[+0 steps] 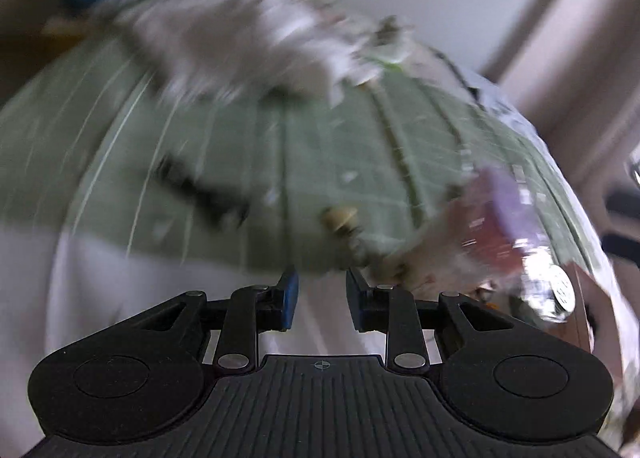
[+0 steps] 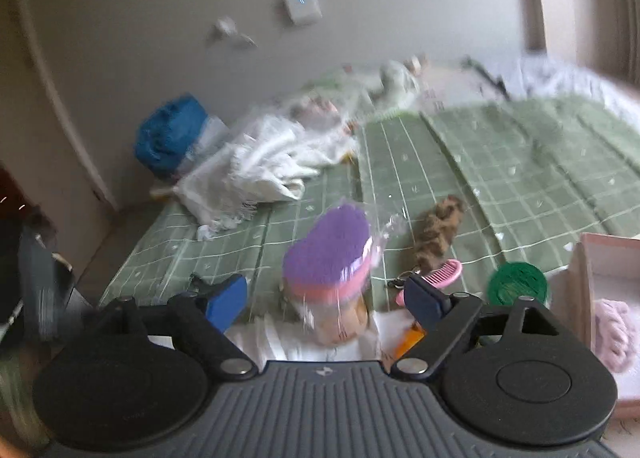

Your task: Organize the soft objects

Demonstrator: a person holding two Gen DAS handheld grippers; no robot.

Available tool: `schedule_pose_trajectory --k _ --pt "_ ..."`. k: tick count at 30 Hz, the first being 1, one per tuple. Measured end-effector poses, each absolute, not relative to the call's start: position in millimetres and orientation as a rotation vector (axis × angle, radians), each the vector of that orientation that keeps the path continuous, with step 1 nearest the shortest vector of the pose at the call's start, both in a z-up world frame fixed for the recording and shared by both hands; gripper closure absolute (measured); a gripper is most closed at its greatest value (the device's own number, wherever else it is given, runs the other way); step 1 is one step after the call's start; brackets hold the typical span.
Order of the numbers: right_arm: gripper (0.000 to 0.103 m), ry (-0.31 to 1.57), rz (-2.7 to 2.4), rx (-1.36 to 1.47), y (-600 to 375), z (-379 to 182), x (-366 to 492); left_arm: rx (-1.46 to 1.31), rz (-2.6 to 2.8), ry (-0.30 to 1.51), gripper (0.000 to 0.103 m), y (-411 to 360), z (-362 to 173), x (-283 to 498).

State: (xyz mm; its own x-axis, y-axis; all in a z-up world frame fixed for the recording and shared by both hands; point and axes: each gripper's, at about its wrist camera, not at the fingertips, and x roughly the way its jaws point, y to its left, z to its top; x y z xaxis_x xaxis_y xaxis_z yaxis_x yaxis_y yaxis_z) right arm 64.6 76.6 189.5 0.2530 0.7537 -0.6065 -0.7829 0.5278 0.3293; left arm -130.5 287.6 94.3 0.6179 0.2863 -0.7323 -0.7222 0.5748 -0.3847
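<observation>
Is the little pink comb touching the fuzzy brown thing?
Cannot tell. In the right wrist view the pink comb lies right below the fuzzy brown thing, but blur hides whether they meet.

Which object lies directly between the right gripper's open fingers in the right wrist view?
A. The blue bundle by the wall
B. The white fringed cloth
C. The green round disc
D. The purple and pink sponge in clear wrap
D: the purple and pink sponge sits centred ahead of the right gripper, whose jaws stand wide apart, while the blue bundle, green disc and white cloth lie off to the sides or farther back.
</observation>
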Motion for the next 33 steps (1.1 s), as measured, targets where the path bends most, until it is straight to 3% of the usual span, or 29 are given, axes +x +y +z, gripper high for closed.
schedule_pose_trajectory --k 9,11,13,22,28,33 --pt "0.017 0.967 0.834 -0.242 187.0 138.2 93.6 -0.729 0.673 0.692 0.074 280.0 81.7 -128.0" --pt "0.029 0.949 0.85 -0.248 184.9 128.6 88.0 -0.71 0.694 0.765 0.074 279.4 66.4 -117.8" --pt "0.03 0.893 0.861 -0.259 178.3 131.5 80.2 -0.704 0.725 0.829 0.074 278.6 53.9 -113.2" --pt "0.031 0.585 0.914 -0.249 64.1 175.1 51.6 -0.867 0.783 0.773 0.074 285.5 42.7 -130.7" --pt "0.031 0.68 0.864 -0.235 -15.3 142.1 44.6 -0.984 0.65 0.636 0.073 281.0 48.1 -113.7" --pt "0.031 0.752 0.812 -0.176 -54.9 99.0 38.7 -0.823 0.751 0.584 0.073 302.2 82.7 -111.7"
